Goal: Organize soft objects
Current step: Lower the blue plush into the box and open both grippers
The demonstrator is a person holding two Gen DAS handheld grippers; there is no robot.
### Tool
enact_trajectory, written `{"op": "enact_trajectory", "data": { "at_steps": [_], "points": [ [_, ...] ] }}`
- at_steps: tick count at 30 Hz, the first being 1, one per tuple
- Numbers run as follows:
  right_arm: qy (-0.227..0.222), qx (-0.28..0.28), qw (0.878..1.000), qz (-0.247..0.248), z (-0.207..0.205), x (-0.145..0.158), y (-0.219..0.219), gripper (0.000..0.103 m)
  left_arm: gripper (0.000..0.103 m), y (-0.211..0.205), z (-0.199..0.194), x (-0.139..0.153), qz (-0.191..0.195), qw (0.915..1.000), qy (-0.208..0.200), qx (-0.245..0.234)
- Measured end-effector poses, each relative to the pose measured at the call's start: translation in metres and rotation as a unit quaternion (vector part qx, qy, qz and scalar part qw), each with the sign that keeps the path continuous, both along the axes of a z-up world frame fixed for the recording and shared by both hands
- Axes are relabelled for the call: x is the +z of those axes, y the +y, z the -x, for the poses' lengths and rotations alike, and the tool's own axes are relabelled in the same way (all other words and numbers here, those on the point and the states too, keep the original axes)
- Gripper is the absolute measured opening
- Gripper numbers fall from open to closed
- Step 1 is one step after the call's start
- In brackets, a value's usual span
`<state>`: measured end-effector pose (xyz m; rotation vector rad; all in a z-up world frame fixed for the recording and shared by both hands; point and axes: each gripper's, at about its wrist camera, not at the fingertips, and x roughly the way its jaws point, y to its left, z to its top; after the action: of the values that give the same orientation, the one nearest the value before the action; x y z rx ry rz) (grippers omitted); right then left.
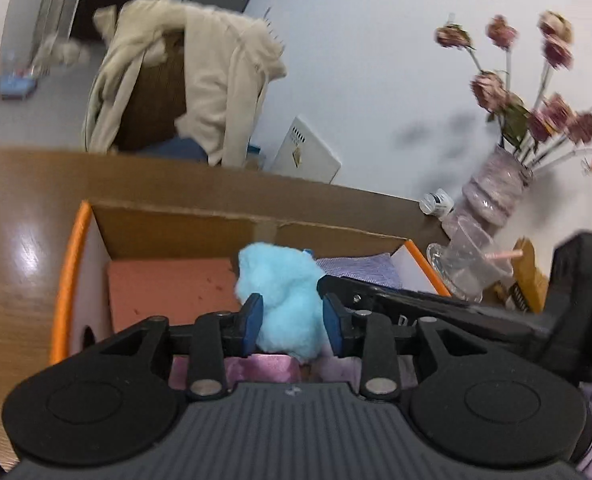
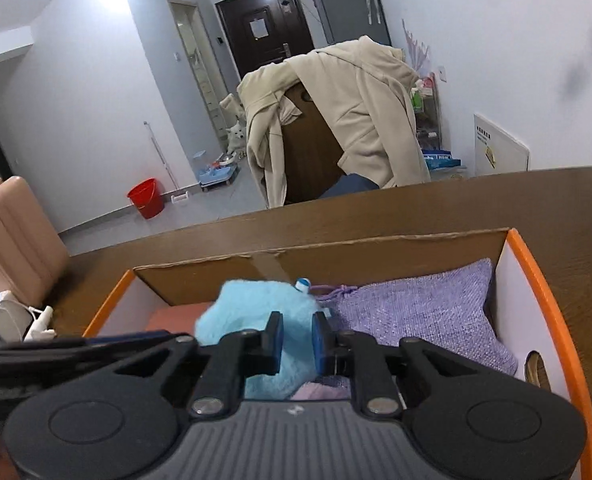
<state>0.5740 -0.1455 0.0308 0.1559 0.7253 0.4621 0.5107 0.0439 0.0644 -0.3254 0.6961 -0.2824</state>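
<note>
A fluffy light-blue plush toy (image 1: 284,292) (image 2: 252,312) hangs just over an open cardboard box with an orange rim (image 1: 70,272) (image 2: 544,280). My left gripper (image 1: 292,320) is shut on the toy, its blue pads pressing both sides. My right gripper (image 2: 298,340) is shut on the same toy beside it. In the left wrist view its black body (image 1: 576,308) reaches in from the right. Inside the box lie a salmon foam pad (image 1: 168,292), a lavender knitted pouch (image 2: 424,312) and a pink-purple cloth (image 1: 264,368) under the grippers.
The box stands on a brown wooden table (image 1: 24,264). At its right are a vase of dried roses (image 1: 496,188), a clear plastic cup with a straw (image 1: 472,264) and a small bottle (image 1: 436,202). A chair draped with a beige coat (image 2: 336,120) stands behind the table.
</note>
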Motion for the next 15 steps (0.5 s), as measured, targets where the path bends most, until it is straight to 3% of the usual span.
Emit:
{"op": "enact_trajectory", "data": {
  "at_steps": [6,12,14,15],
  "points": [
    [-0.035,-0.011,0.999,-0.004,0.028,0.038,-0.018,0.018,0.035,-0.002,0.043,0.027,-0.038,0.9987,-0.032,0.013],
    [-0.101,-0.023,0.994,0.027,0.105,0.083,-0.046,0.022,0.046,-0.003,0.12,0.047,-0.037,0.9972,-0.065,0.013],
    [-0.123,-0.027,0.991,0.035,0.138,0.094,-0.054,0.031,0.05,-0.004,0.153,0.053,-0.054,0.9943,-0.089,0.021],
    [-0.138,-0.03,0.989,0.043,0.16,0.099,-0.057,0.041,0.058,-0.005,0.171,0.056,-0.066,0.9917,-0.106,0.028]
  ]
}}
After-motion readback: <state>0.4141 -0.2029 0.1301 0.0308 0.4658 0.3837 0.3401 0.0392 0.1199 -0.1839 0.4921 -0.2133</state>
